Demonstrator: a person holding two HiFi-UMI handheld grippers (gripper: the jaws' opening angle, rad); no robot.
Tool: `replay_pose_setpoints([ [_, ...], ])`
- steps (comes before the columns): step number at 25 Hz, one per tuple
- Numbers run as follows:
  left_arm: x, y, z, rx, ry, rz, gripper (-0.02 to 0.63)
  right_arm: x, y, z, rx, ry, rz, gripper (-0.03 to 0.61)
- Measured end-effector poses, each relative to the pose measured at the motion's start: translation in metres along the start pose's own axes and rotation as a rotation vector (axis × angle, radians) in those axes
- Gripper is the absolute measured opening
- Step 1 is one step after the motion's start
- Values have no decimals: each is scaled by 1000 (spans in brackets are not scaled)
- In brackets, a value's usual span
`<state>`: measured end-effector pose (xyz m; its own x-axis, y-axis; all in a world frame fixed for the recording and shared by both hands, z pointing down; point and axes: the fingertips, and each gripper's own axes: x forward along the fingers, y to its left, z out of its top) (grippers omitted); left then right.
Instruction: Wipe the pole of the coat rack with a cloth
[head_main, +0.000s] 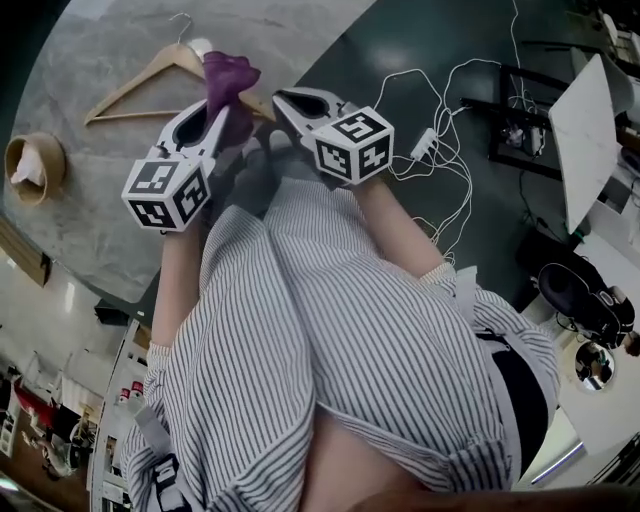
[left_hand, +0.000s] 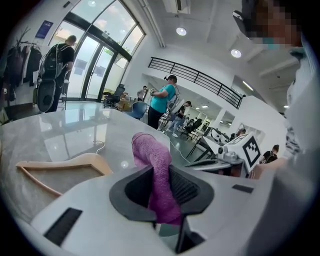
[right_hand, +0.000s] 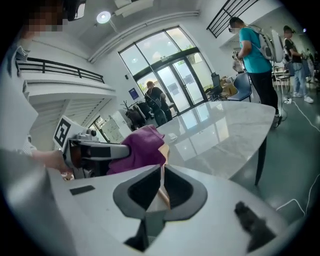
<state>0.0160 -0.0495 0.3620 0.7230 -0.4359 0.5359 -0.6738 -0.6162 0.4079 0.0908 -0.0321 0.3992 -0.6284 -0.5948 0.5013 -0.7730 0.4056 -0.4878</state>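
Note:
A purple cloth (head_main: 228, 75) hangs bunched from my left gripper (head_main: 215, 105), which is shut on it; in the left gripper view the cloth (left_hand: 155, 160) stands up between the dark pads. A wooden hanger (head_main: 140, 80) lies on the marble table (head_main: 110, 200). At the end of the hanger's right arm, my right gripper (head_main: 285, 98) is shut, and a thin strip of the hanger's wood (right_hand: 164, 149) shows between its jaws. The two grippers are close together, tips almost meeting. No coat rack pole is near them.
A round wooden bowl (head_main: 30, 168) holding something white sits at the table's left edge. White cables (head_main: 440, 130) trail over the dark floor to the right. A rack of dark coats (left_hand: 20, 57) and several people stand far off.

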Motion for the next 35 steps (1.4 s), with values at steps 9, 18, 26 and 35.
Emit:
replay_pose_setpoints([
  [9, 23, 2, -22, 24, 104, -65, 89, 18, -13, -48, -46, 112, -69, 29],
  [18, 43, 12, -42, 37, 186, -104, 89, 31, -21, -74, -90, 181, -111, 109],
  [26, 56, 12, -54, 75, 250, -150, 89, 43, -11, -80, -218, 220, -113, 117],
  [35, 78, 14, -70, 58, 289, -184, 89, 52, -20, -86, -303, 233, -146, 117],
])
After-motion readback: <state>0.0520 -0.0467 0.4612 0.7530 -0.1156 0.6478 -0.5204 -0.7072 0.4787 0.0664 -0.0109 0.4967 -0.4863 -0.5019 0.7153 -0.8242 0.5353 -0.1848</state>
